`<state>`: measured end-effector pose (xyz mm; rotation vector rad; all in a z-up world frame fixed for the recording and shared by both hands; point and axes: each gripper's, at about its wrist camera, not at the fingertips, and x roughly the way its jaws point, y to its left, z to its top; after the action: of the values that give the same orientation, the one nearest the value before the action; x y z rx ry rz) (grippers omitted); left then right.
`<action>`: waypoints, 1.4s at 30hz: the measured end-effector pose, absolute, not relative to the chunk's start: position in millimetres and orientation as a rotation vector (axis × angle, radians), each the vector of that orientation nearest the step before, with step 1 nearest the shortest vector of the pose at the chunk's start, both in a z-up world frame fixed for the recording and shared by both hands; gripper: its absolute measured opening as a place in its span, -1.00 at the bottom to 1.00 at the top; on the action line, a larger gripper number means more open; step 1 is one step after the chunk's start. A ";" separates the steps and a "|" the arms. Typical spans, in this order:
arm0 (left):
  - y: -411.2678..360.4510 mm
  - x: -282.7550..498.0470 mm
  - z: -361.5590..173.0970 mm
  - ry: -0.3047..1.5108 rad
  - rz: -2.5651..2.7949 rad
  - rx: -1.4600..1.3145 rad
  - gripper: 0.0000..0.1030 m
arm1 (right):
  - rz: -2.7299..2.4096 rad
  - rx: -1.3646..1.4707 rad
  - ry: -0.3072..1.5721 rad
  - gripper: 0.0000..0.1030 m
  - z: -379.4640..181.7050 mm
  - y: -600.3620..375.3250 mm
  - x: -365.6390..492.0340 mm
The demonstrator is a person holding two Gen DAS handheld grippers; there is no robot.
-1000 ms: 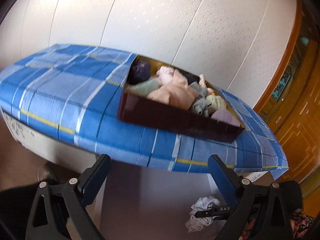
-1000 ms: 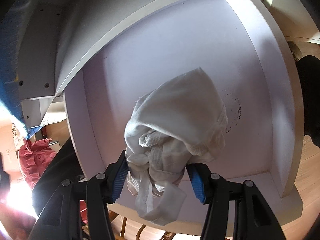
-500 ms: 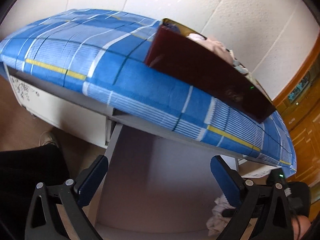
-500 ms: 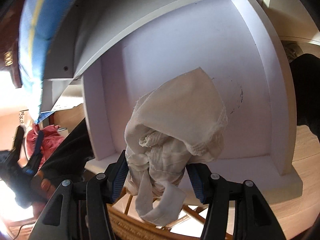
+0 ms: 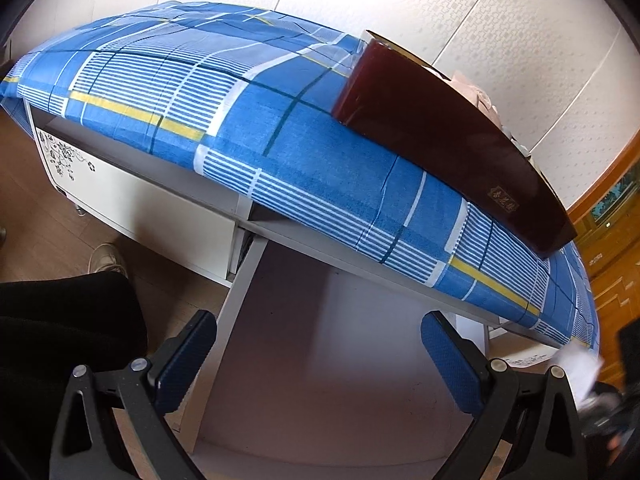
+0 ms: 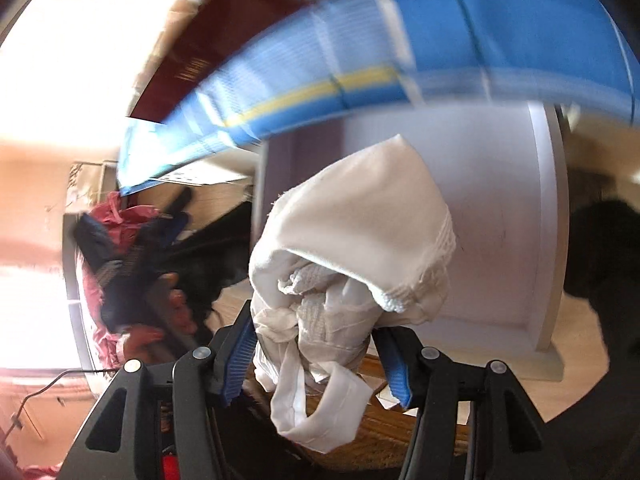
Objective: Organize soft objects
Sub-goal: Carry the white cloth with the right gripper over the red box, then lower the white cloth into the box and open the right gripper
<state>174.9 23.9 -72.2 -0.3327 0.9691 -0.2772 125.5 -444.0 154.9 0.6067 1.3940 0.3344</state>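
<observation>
Right wrist view — right gripper (image 6: 320, 354), clamping white cloth (image 6: 352, 256), has risen.

Soft white cloth (image 6: 352, 256), matt and crumpled with a ribbed knit hem, sits between ridged blue rubbery pads (image 6: 236, 360) on matt black plastic arms. A blue checked cotton-like cover (image 5: 248, 128) lies matt and smooth over the white laminate desk (image 5: 168, 216). On it, a dark red box (image 5: 440, 132), glossy as lacquer. Warm wooden floor (image 5: 36, 200) below.
</observation>
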 end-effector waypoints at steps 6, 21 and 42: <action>22.7 174.5 -66.8 0.952 -0.277 -0.323 0.99 | 0.402 0.521 1.300 0.10 220.5 -437.4 151.0; 13.7 172.2 -57.7 0.921 -0.316 -0.284 0.99 | 0.211 0.218 1.131 0.10 331.4 -441.1 324.0; 4.8 175.6 -54.8 0.941 -0.309 -0.222 0.99 | 0.115 0.007 1.281 0.15 243.7 -374.8 456.1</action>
<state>175.6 4.8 -54.8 -0.2221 0.9413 -0.3086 456.1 -374.8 243.7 0.0066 1.2815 0.1155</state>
